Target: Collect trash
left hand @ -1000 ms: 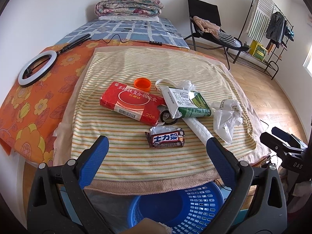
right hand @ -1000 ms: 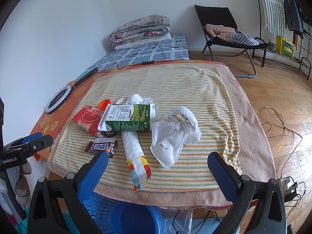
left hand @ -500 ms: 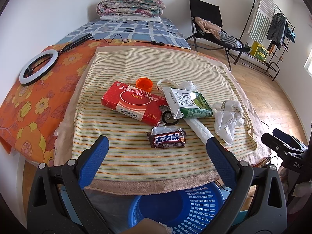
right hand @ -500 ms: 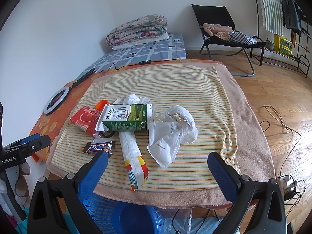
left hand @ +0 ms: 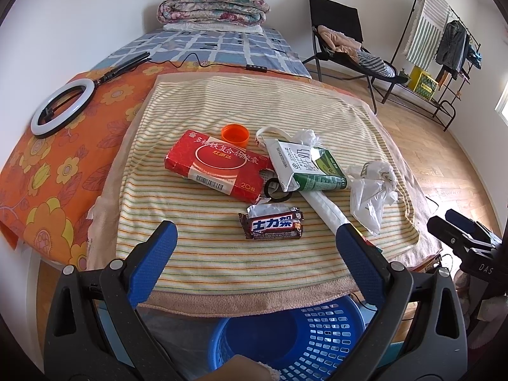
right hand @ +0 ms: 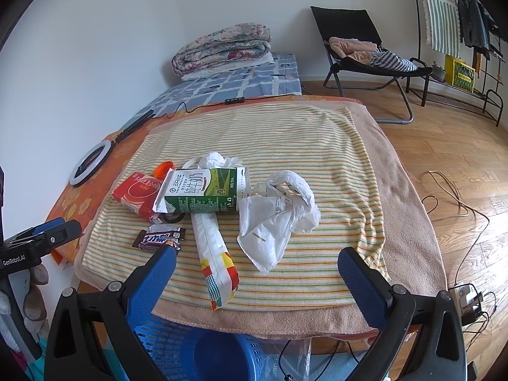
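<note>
Both hand-held grippers, left [left hand: 254, 244] and right [right hand: 255, 268], have crept closer, jaws wide and empty. Trash sits near the bed's [left hand: 222, 263] front edge: candy wrapper [left hand: 274, 226], milk carton [right hand: 206, 195]; blue basket [left hand: 285, 336] waits below.

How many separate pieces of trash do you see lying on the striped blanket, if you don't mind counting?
8, perhaps more hidden: red box, orange cap, milk carton, black ring, candy bar, long wrapper, plastic bag, crumpled tissue.
</note>
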`<action>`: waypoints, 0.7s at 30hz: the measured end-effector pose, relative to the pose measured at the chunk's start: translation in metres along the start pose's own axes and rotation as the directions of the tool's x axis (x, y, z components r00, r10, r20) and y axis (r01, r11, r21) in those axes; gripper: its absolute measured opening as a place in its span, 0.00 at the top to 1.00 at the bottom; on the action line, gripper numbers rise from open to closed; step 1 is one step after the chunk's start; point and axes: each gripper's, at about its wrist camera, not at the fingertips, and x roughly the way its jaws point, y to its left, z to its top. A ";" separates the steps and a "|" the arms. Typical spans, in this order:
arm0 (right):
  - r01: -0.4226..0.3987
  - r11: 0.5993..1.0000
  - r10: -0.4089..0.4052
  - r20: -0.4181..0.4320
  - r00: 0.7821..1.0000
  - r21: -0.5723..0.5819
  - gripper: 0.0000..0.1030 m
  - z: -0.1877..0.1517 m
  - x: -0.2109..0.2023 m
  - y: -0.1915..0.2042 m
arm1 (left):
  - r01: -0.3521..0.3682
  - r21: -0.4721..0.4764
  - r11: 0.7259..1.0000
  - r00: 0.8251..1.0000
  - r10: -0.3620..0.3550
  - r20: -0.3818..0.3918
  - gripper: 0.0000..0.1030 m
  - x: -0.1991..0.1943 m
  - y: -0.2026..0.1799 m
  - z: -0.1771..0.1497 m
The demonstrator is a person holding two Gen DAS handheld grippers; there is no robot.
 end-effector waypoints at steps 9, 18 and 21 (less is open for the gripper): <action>0.002 1.000 -0.002 -0.005 1.000 0.006 0.00 0.000 0.000 -0.002 | -0.001 0.000 1.000 1.000 0.001 0.000 0.01 0.000 0.000 0.000; 0.004 1.000 -0.004 -0.010 1.000 0.006 0.00 0.000 0.000 -0.001 | -0.004 0.008 1.000 1.000 0.004 -0.004 0.01 0.003 0.005 -0.007; 0.008 1.000 -0.008 -0.010 1.000 0.009 0.00 -0.001 0.000 -0.002 | -0.004 0.006 1.000 1.000 0.004 -0.005 0.01 0.003 0.006 -0.007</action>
